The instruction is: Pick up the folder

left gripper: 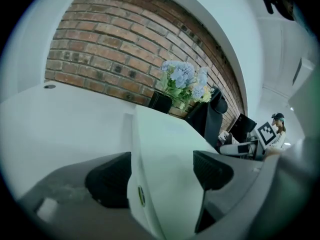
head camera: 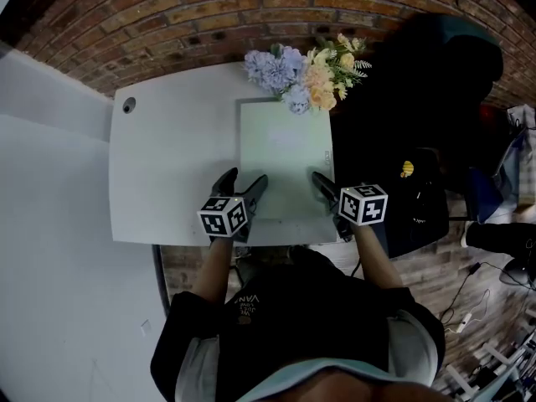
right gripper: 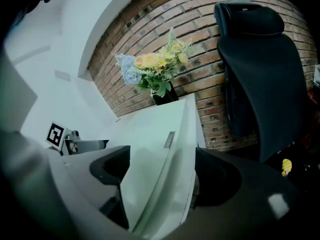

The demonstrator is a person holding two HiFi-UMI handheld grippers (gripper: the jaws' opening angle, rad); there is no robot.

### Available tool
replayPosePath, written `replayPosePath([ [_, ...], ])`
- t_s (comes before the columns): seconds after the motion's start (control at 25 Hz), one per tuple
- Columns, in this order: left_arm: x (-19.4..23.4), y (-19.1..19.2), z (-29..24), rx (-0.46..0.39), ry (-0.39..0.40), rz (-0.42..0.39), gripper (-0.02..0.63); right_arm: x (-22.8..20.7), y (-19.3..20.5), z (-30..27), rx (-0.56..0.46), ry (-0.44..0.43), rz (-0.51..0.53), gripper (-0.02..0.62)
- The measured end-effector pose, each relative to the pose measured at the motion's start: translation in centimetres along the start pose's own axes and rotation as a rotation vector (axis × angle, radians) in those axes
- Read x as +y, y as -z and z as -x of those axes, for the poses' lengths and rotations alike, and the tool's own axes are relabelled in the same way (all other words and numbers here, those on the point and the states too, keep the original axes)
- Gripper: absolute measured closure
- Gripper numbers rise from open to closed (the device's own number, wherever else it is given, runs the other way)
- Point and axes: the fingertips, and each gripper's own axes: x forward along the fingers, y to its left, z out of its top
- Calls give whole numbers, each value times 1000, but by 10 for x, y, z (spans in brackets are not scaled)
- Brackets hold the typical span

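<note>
A pale green folder [head camera: 283, 162] lies flat on the white desk [head camera: 167, 157], its near edge close to the desk's front edge. My left gripper [head camera: 245, 178] is open at the folder's near left corner. In the left gripper view the folder [left gripper: 165, 144] has its left edge between the spread jaws of that gripper [left gripper: 160, 171], with gaps on both sides. My right gripper [head camera: 335, 189] is open at the near right corner. In the right gripper view the folder [right gripper: 150, 134] has its spine edge between the jaws of that gripper [right gripper: 162, 171]; the pads do not press on it.
A bunch of blue and yellow flowers [head camera: 306, 74] in a dark pot stands at the folder's far end, against the brick wall. A black office chair [head camera: 435, 82] is right of the desk. A cable hole [head camera: 128, 105] is at the desk's far left corner.
</note>
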Motion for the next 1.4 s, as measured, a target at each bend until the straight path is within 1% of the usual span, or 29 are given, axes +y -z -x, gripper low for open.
replayPosePath([
  [0.2,2,6,-10,40,3,23,221,0,10,-11,63,-32,-25,198],
  [0.4,6,11,-18,79,23,67,221,-3,14,-19,95,-48,-51,197],
  [0.6,6,14,-22,112,52,101,221,-4,15,-23,111,-72,-61,198],
  [0.8,6,16,-24,122,67,126,221,2,19,-30,111,-130,-107,199],
  [0.88,5,15,-24,124,68,125,221,4,19,-30,114,-139,-116,216],
  [1.28,3,8,-24,120,54,109,221,6,20,-31,129,-104,-115,223],
  [1.4,4,12,-25,127,52,119,221,6,19,-31,130,-93,-117,224],
])
